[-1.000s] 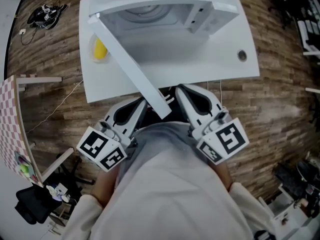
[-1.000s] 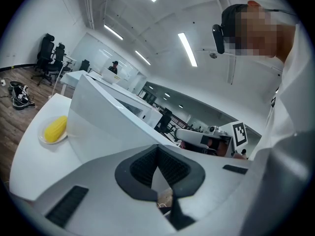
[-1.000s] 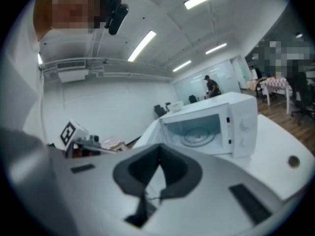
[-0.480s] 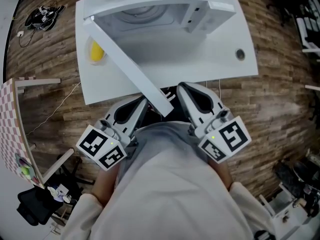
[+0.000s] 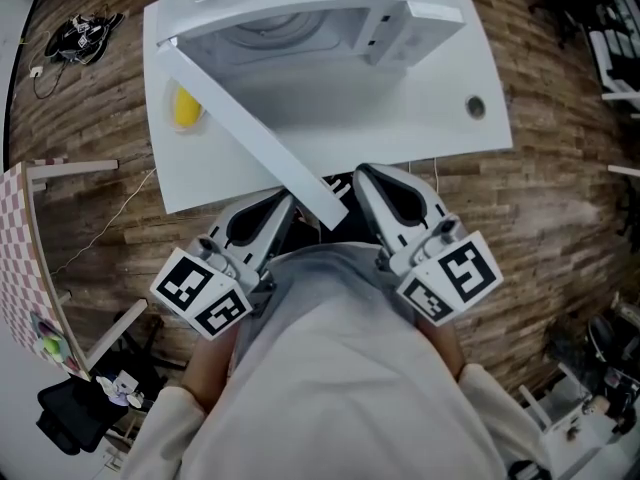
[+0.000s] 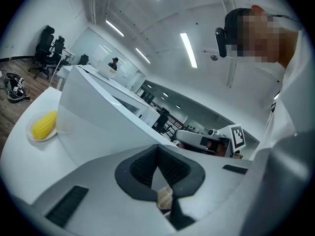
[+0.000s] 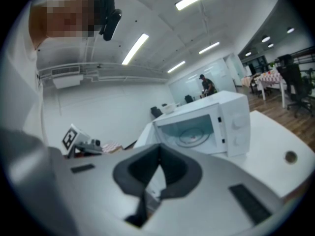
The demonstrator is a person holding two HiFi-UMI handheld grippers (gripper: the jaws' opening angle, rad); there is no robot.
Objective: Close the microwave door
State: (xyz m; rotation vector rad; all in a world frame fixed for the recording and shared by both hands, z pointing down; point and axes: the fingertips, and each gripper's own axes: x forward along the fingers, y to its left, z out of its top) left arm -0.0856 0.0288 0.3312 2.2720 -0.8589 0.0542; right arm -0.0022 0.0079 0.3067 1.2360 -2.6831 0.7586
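Observation:
A white microwave (image 5: 300, 18) stands at the far side of the white table (image 5: 440, 118). Its door (image 5: 250, 128) is swung wide open and reaches out over the table's near edge towards me. My left gripper (image 5: 281, 206) and right gripper (image 5: 366, 176) are held close to my chest, just below that edge, on either side of the door's free end. Both are shut with nothing in them. In the left gripper view the door (image 6: 98, 122) fills the space above the shut gripper (image 6: 157, 149). Beyond the shut gripper (image 7: 158, 146), the right gripper view shows the open microwave (image 7: 197, 127) with its turntable.
A yellow corn cob (image 5: 187, 105) lies on a plate left of the door and shows as the corn cob (image 6: 44, 124) in the left gripper view. A round hole (image 5: 475, 106) sits in the table's right part. A checkered board (image 5: 20, 258) leans at the left, cables (image 5: 75, 33) lie on the floor.
The head view has drifted slightly, so the table and microwave sit a little higher and further left. Both grippers stay where they were, and the door stands at the same angle.

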